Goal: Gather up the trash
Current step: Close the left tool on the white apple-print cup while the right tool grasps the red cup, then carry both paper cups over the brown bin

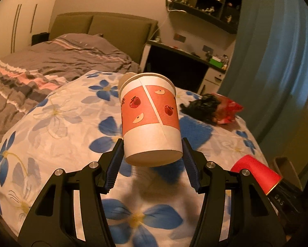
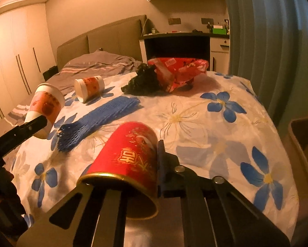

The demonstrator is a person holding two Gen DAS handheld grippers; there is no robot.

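My left gripper [image 1: 152, 144] is shut on a white paper cup with a red apple band [image 1: 151, 119], held upright above the floral bedspread; the cup also shows in the right wrist view [image 2: 45, 107]. My right gripper [image 2: 133, 150] is shut on a red cup with gold print [image 2: 131, 156], tilted with its open mouth toward the camera; it also shows in the left wrist view [image 1: 256, 173]. A second apple cup [image 2: 89, 87] lies on its side on the bed. A blue foam net [image 2: 98, 121], a black crumpled bag [image 2: 143, 80] and a red wrapper [image 2: 180, 70] lie on the bedspread.
The floral bedspread [image 2: 215, 123] covers the near part of the bed; a grey striped duvet [image 1: 41, 65] lies beyond. A dark desk [image 2: 178, 45] stands behind the bed, blue curtains [image 2: 267, 51] at the right. A bin's rim [image 2: 302, 135] shows at the right edge.
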